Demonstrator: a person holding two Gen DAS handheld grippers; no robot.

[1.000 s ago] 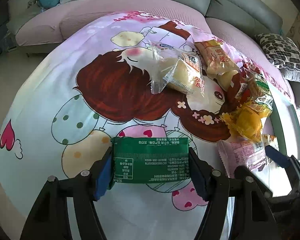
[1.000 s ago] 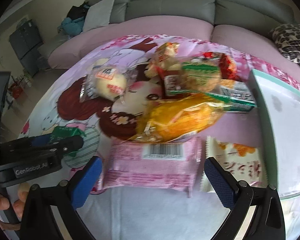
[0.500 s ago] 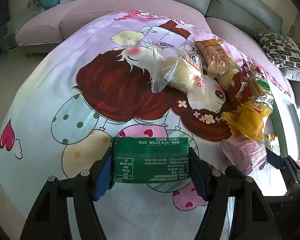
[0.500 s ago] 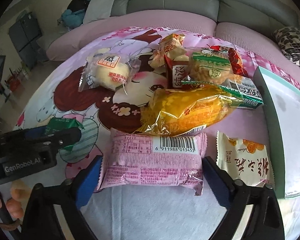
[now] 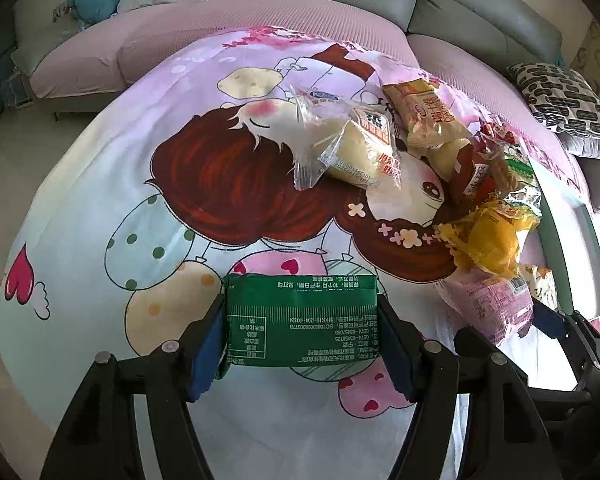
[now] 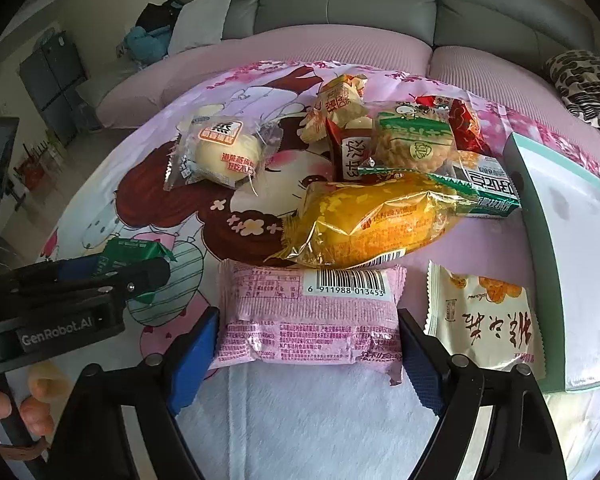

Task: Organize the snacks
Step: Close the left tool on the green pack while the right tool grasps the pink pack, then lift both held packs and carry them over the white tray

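My left gripper (image 5: 302, 342) is shut on a green snack packet (image 5: 300, 312), its blue pads pressing both short ends just above the cartoon-print cloth (image 5: 140, 184). In the right wrist view the same gripper (image 6: 100, 276) and green packet (image 6: 132, 250) appear at the left. My right gripper (image 6: 306, 348) is closing, with a pink packet (image 6: 308, 304) lying barcode-up on the cloth between its jaws. The pads stand right at the wrapper's ends without squeezing it. A yellow packet (image 6: 380, 224) overlaps the pink one's far edge.
A cream packet (image 6: 480, 320) lies right of the pink one, against a teal-rimmed white box (image 6: 534, 216). Behind them are a wrapped bun (image 6: 220, 152) and a heap of several snacks (image 6: 404, 140). A grey sofa (image 6: 340, 8) stands beyond. A person's fingers (image 6: 32, 400) show at bottom left.
The right gripper's jaws have narrowed around the pink packet, which now lies deeper between the fingers. The left gripper and its green packet have not moved.
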